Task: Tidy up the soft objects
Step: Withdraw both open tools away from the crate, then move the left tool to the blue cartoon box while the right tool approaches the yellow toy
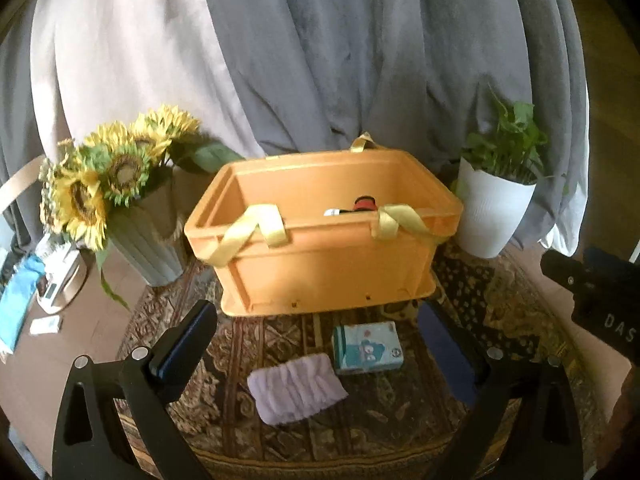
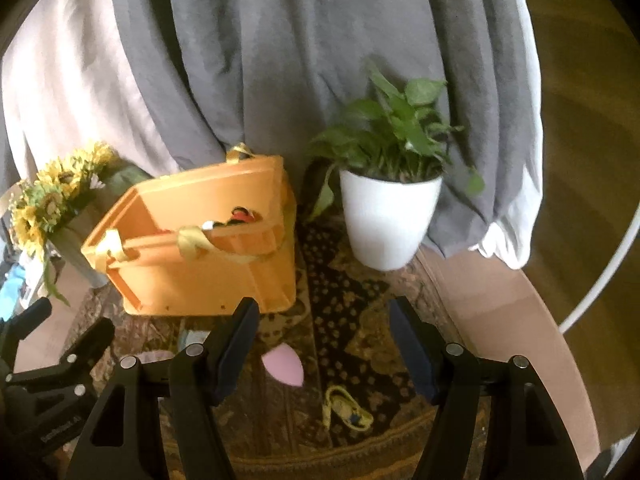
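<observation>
**Ana:** Patterned rug (image 1: 280,344) covers the round tabletop (image 2: 500,320), with grey curtains (image 1: 360,60) hanging behind it. How do the fingers stand?

**Ben:** On the left gripper (image 1: 320,344) the fingers are spread wide and hold nothing. Between them, on the rug, lies a lilac ruched cloth (image 1: 296,388), its long axis running from lower left to upper right in the left wrist view. Just beside its upper right corner sits a pale blue tissue pack (image 1: 368,348), lying flat with its long side across the view.

**Ana:** And the right gripper (image 2: 324,344)?

**Ben:** Its fingers are about half open, with nothing between the pads. A pink teardrop sponge (image 2: 284,368) lies on the rug just beside the left finger, its tip pointing up and left. Nearer the camera there is a small yellow item (image 2: 346,408), too blurred to name.

**Ana:** What about containers?

**Ben:** An orange crate (image 1: 328,264) stands beyond the cloth and the pack, with yellow ribbon handles (image 1: 256,232) draped over its front rim. Inside, against the near wall, something red and black with a white piece (image 1: 360,206) shows; what it is cannot be told.

**Ana:** And around the crate?

**Ben:** A vase of sunflowers (image 1: 116,172) stands to its left, and a white pot with a green plant (image 2: 388,216) to its right.
</observation>
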The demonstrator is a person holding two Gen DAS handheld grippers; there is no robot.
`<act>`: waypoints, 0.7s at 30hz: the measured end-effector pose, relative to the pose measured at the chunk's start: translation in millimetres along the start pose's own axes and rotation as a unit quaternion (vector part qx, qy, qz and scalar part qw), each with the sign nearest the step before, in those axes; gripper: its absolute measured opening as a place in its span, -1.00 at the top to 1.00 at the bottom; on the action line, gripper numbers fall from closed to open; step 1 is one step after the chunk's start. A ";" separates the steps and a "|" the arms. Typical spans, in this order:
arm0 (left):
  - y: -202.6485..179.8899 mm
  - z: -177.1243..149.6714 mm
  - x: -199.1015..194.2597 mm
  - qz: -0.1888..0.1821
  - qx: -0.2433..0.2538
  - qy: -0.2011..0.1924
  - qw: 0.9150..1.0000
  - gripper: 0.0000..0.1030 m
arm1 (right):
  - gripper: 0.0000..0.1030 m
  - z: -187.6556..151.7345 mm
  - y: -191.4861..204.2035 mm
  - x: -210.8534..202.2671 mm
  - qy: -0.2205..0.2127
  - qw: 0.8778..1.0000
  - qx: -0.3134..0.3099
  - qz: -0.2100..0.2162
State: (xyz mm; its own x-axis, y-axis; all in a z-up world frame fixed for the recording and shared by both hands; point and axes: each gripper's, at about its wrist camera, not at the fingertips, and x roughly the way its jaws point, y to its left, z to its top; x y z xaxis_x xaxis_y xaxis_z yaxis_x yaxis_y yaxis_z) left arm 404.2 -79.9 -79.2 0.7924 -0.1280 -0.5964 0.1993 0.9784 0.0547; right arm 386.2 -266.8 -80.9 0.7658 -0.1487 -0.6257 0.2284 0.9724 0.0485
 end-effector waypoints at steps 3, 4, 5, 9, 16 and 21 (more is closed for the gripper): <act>-2.9 -7.8 0.5 0.006 -0.002 0.003 1.000 -0.99 | -0.33 -11.0 -5.5 1.8 0.010 1.000 0.008 -0.005; -4.4 -9.7 1.0 0.007 -0.001 0.004 1.000 -0.99 | -0.33 -14.1 -7.5 3.0 0.014 1.000 0.012 -0.004; -5.7 -12.0 1.5 0.005 0.001 0.005 1.000 -0.99 | -0.33 -17.9 -9.5 5.0 0.021 1.000 0.015 -0.002; -15.9 -20.6 6.4 -0.004 0.018 0.011 1.000 -0.99 | -0.33 -31.6 -17.3 18.0 0.054 0.998 0.021 -0.004; -24.7 -31.2 25.3 -0.007 0.030 0.038 0.999 -0.99 | -0.33 -47.0 -19.9 40.2 0.100 0.995 0.023 0.002; -26.4 -37.1 42.9 -0.004 0.030 0.059 0.998 -0.99 | -0.33 -57.2 -19.6 57.5 0.129 0.991 0.027 0.007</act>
State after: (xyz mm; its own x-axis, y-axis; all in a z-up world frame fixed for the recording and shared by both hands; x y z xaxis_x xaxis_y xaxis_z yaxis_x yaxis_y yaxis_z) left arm 411.6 -105.1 -135.9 0.7185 -0.1126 -0.6863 0.2418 0.9657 0.0948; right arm 391.4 -284.1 -162.3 0.5918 -0.0766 -0.8024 0.2553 0.9620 0.0965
